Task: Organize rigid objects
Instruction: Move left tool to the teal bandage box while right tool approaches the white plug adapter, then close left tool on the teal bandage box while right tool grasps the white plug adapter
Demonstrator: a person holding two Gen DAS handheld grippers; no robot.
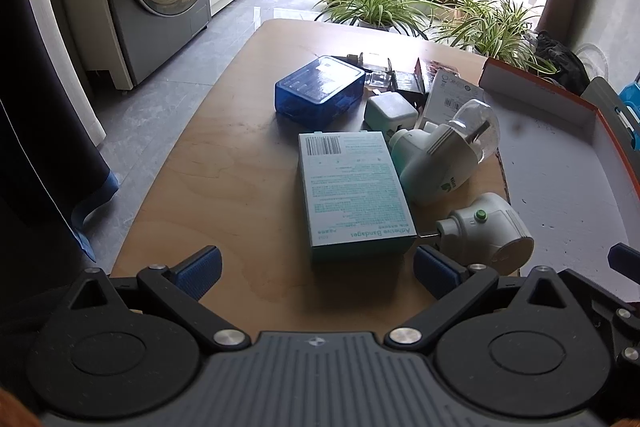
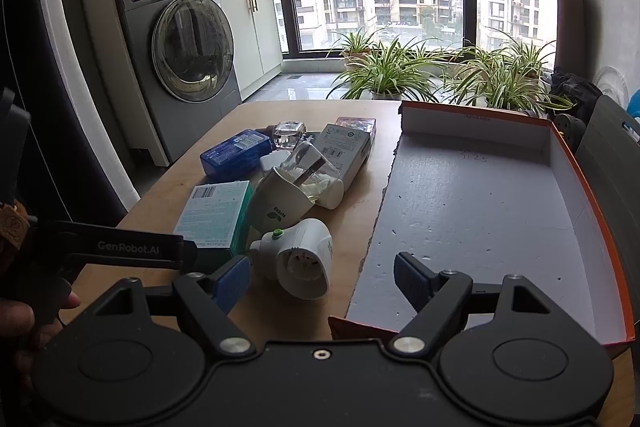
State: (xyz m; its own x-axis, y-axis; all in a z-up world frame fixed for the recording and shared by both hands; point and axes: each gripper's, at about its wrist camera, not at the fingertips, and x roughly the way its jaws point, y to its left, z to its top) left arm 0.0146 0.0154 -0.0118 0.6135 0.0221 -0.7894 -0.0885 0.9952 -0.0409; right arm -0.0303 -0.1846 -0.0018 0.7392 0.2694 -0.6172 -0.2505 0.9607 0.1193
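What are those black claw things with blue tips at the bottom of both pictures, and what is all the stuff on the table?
They are two hand-held grippers, each carrying a camera that looks along its fingers. One picture comes from the left gripper, the other from the right gripper. Both are open and hold nothing. On the wooden table lie a box of adhesive bandages, a blue plastic case, two white plug-in devices and other small boxes. Beside them sits an orange-edged box lid with nothing in it yet.

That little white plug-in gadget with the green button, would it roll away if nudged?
Probably a bit: the white plug-in device lies on its side on the table, and its body looks rounded. Its smooth plastic shell may slip between the pads. It seems rigid.
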